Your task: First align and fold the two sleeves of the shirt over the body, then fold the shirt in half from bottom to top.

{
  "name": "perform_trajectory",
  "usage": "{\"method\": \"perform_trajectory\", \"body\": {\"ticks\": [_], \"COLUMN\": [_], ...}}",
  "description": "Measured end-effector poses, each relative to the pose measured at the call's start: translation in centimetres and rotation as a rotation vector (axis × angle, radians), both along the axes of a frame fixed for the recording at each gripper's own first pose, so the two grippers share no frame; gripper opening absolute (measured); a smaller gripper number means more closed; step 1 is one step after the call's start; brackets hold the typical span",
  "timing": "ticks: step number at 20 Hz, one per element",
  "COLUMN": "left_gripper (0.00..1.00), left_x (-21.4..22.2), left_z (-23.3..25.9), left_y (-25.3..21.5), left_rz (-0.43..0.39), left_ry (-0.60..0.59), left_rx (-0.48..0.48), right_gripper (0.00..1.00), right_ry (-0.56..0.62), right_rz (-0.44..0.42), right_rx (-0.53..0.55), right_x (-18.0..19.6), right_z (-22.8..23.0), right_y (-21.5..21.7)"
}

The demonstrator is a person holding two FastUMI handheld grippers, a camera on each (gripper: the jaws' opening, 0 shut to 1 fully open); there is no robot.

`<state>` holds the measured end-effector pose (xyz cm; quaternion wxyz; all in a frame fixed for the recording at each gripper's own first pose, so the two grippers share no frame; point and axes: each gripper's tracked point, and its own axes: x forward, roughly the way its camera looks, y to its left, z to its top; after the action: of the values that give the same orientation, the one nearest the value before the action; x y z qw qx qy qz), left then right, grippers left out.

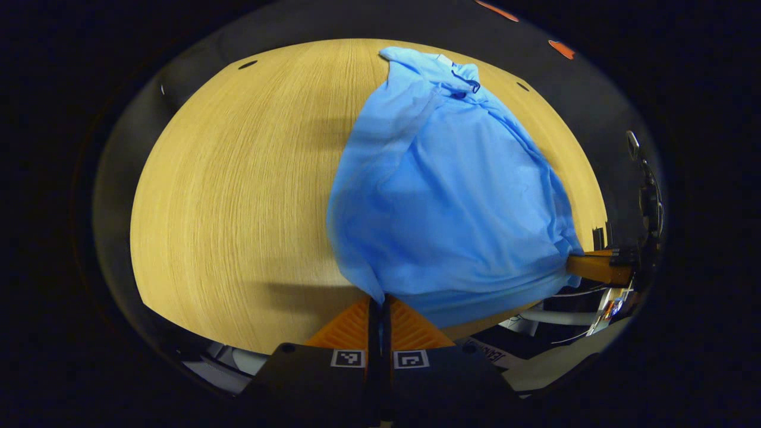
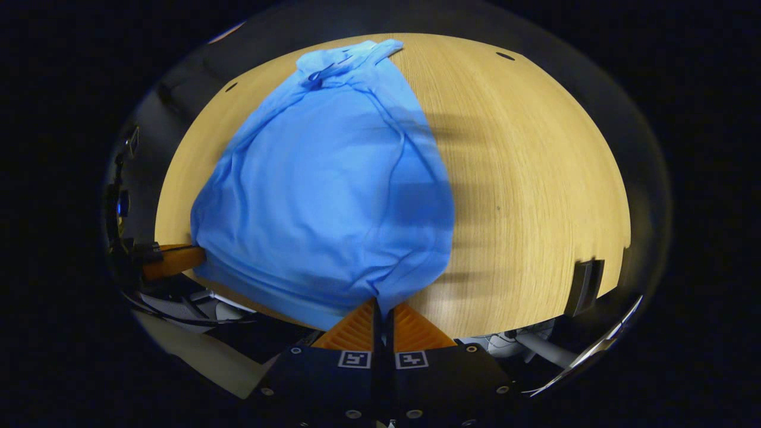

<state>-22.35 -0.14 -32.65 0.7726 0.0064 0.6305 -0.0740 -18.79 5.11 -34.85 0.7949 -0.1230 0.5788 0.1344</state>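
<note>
Blue cotton shirt (image 1: 446, 196) lies on the pale wooden desk (image 1: 238, 196), collar at twelve o'clock, sleeves apparently already folded in. Left tool (image 1: 379, 304) pinches one hem corner at six o'clock; right tool (image 2: 383, 308) pinches the other, likely so the hem lifts evenly toward the collar.
</note>
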Motion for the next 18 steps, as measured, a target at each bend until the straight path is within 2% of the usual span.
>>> {"method": "perform_trajectory", "body": {"ticks": [5, 11, 18], "left_gripper": [0.04, 0.04, 0.04], "left_x": [6.0, 13.0, 21.7], "left_z": [3.2, 5.6, 7.2], "left_y": [-0.7, -1.4, -1.7], "left_rz": [-0.044, -0.043, -0.049], "left_ry": [-0.112, -0.201, -0.280], "left_rx": [-0.009, -0.034, -0.031], "right_gripper": [0.01, 0.01, 0.01], "right_ry": [-0.115, -0.229, -0.309], "right_rz": [0.040, 0.050, 0.065], "right_rx": [0.023, 0.048, 0.061], "right_x": [5.5, 12.2, 19.3], "right_z": [4.0, 7.7, 10.6], "right_y": [1.6, 3.5, 6.2]}}
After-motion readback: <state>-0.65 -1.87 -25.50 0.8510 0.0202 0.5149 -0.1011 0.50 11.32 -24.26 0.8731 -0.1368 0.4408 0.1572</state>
